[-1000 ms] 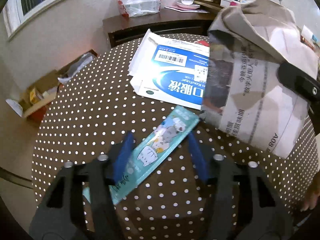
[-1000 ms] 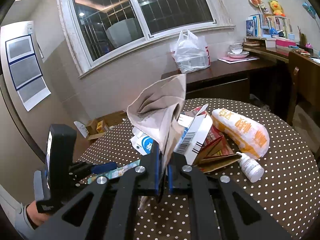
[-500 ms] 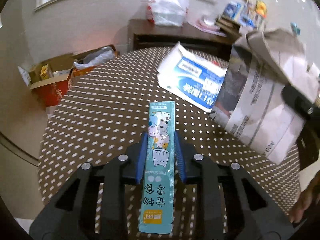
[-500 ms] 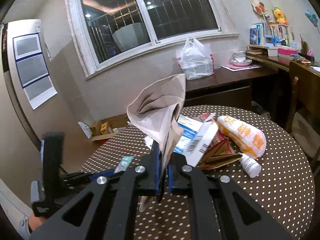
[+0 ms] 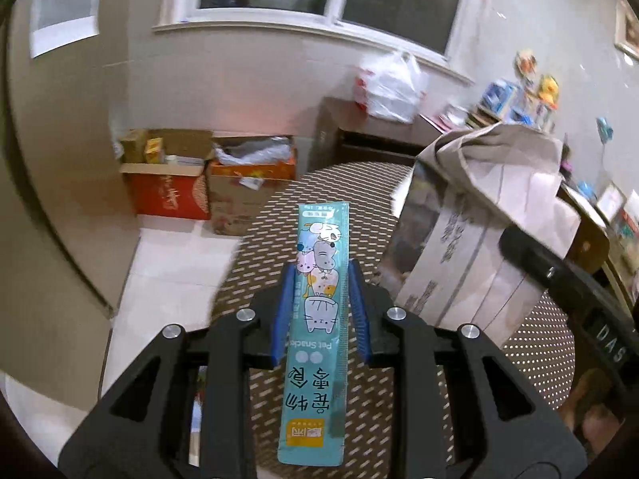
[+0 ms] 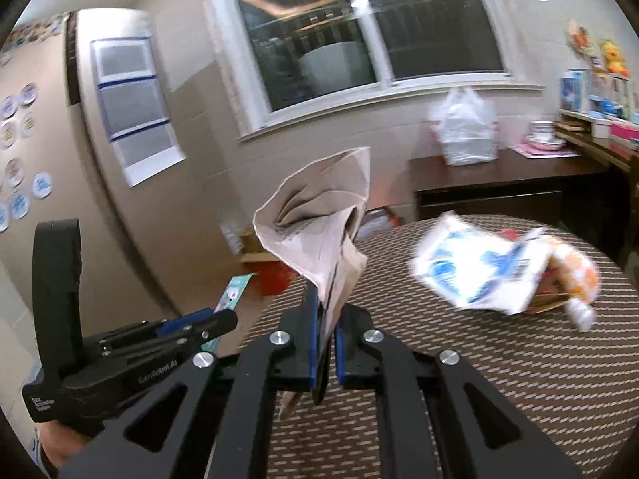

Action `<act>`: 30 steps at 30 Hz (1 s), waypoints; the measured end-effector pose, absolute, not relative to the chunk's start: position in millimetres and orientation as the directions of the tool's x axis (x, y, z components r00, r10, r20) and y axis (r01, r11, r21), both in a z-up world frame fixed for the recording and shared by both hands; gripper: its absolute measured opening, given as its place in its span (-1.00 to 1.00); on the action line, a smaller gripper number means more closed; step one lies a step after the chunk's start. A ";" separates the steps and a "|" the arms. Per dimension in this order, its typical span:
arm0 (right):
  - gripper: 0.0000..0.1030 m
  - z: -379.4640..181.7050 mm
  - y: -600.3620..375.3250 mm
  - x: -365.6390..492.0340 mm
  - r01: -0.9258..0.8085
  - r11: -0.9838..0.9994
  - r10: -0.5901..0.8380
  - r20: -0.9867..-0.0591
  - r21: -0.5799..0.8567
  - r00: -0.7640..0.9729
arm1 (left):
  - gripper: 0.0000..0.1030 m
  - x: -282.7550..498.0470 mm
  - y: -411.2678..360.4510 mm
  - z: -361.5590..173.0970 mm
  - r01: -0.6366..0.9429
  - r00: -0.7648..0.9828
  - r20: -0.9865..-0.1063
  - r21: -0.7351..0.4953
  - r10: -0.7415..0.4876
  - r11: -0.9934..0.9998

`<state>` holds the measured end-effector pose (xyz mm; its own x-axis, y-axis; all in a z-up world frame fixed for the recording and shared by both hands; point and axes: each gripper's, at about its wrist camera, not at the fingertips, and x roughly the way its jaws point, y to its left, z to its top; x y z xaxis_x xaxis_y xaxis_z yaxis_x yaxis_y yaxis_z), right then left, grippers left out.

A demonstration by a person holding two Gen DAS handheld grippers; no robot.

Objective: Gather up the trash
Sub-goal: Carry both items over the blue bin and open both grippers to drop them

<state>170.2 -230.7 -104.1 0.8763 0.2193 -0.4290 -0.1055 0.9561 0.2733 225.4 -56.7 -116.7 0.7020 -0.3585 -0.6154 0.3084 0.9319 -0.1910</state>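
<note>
Teal pet-snack sachet (image 5: pixel 319 311) pinched edgewise between left fingers (image 5: pixel 284 315), newspaper (image 6: pixel 323 239) clamped in right (both thin, likely to slip mid-carry).

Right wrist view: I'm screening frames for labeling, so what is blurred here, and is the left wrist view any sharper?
Right wrist view: the blue-and-white box and the polka-dot table are motion-smeared, while the newspaper in the right gripper stays crisp. Left wrist view: sharper, since the print on the pet snack packet reads clearly, though the fisheye bends the window frame.
</note>
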 end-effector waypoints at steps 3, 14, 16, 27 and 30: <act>-0.86 -105.7 -189.9 172.9 -0.176 0.945 0.287 -0.443 0.274 0.849 | -0.47 209.9 -9.5 -118.6 0.232 0.733 -0.608 -0.197 -0.304 0.953; -0.86 -150.6 -42.7 196.3 -0.377 0.878 0.479 -0.553 0.296 0.682 | -0.47 185.4 132.3 -168.0 -0.037 0.727 -0.674 -0.230 -0.132 0.973; -0.86 -163.3 -22.4 201.4 -0.394 0.871 0.490 -0.578 0.293 0.653 | -0.47 185.3 152.0 -181.7 -0.076 0.712 -0.693 -0.238 -0.114 0.968; -0.81 -216.2 42.1 238.5 -0.413 0.879 0.461 -0.649 0.240 0.605 | -0.47 200.8 205.7 -242.4 -0.196 0.633 -0.772 -0.228 -0.055 0.954; -0.60 -232.9 51.1 251.0 -0.396 0.889 0.442 -0.651 0.228 0.617 | -0.47 208.0 208.9 -252.2 -0.206 0.618 -0.784 -0.221 -0.048 0.953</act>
<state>251.0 51.1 -232.9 0.6169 0.4416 -0.6515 -0.3961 0.8895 0.2279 208.0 208.9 -252.2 0.6185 -0.0484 -0.7843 -0.2056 0.9534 -0.2210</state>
